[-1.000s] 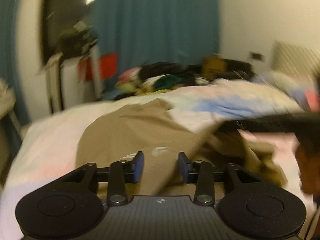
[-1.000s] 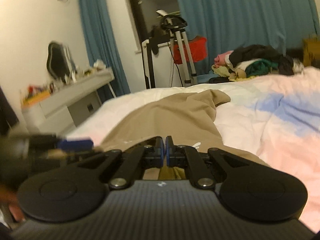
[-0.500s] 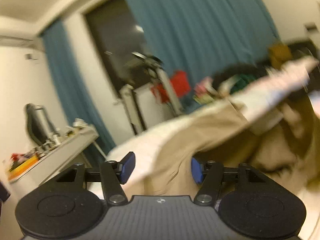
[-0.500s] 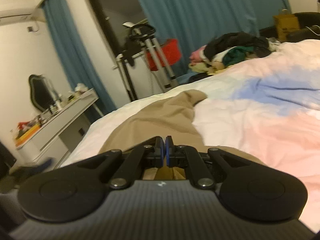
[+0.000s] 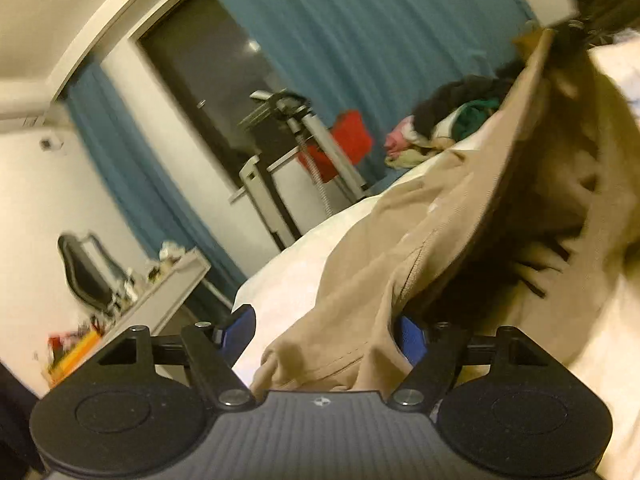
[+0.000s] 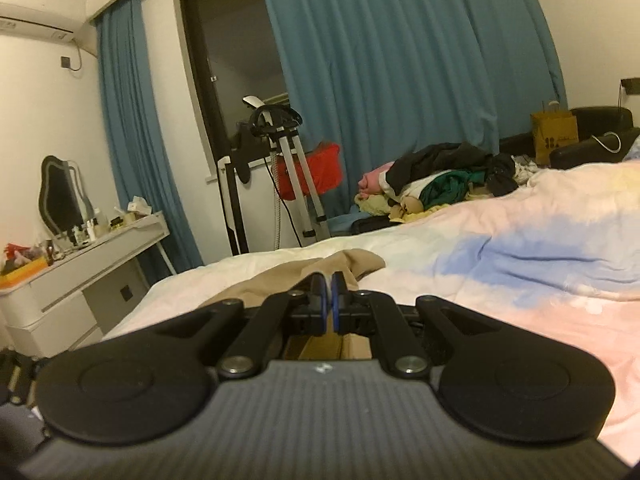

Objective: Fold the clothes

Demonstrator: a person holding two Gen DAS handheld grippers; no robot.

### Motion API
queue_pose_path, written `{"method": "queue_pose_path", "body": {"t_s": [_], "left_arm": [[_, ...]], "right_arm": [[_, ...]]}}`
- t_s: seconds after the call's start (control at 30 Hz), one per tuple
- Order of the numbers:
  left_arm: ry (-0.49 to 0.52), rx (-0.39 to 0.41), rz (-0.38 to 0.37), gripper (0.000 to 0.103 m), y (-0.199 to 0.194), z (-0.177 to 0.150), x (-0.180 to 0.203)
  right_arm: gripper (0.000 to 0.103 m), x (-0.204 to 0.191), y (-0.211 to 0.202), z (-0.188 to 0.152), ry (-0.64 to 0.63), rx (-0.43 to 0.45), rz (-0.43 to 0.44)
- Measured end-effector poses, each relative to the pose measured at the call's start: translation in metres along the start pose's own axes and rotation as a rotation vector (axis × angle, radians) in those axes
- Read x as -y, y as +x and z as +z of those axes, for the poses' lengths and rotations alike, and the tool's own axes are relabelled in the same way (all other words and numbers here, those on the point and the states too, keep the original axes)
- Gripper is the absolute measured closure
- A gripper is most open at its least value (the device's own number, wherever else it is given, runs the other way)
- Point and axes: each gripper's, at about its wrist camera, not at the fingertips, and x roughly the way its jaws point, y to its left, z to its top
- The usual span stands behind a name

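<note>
A tan garment [image 5: 400, 248] lies on the bed, one side pulled up towards the top right of the left wrist view. My left gripper [image 5: 324, 334] is open and wide, and a bunched edge of the garment sits between its blue pads [image 5: 236, 330]. My right gripper [image 6: 330, 304] is shut on the tan garment [image 6: 280, 280]. Folded tan cloth shows just under its jaws, and the rest trails away over the quilt.
The bed has a pink, white and blue quilt [image 6: 520, 260]. A pile of mixed clothes [image 6: 440, 176] lies at its far side. A white dressing table [image 6: 100, 248] stands to the left. A metal stand [image 6: 280, 152] with a red item is by the blue curtains.
My left gripper has opened wider, swung left and tilted, and now has the garment's edge between its pads. The right gripper stays shut and has lifted, raising the cloth.
</note>
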Motion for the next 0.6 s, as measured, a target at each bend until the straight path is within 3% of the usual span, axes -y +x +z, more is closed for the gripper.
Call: {"method": "queue_pose_path", "body": {"t_s": [0.17, 0.3, 0.4, 0.47, 0.6], "left_arm": [[-0.209, 0.041, 0.088, 0.026, 0.008, 0.009, -0.031], [-0.3, 0.053, 0.115, 0.026, 0.009, 0.015, -0.057], [-0.333, 0.046, 0.12, 0.026, 0.007, 0.018, -0.066], [-0.349, 0.043, 0.122, 0.026, 0.001, 0.02, -0.07], [-0.369, 0.045, 0.134, 0.026, -0.001, 0.023, -0.082]], "right_arm": [[0.095, 0.001, 0.006, -0.009, -0.016, -0.085, -0.003], [0.093, -0.011, 0.014, -0.023, -0.083, -0.168, -0.021], [0.078, -0.022, 0.015, -0.032, -0.154, -0.188, -0.031], [0.056, -0.028, 0.015, -0.038, -0.191, -0.204, -0.033], [0.051, -0.035, 0.011, -0.044, -0.227, -0.247, 0.001]]}}
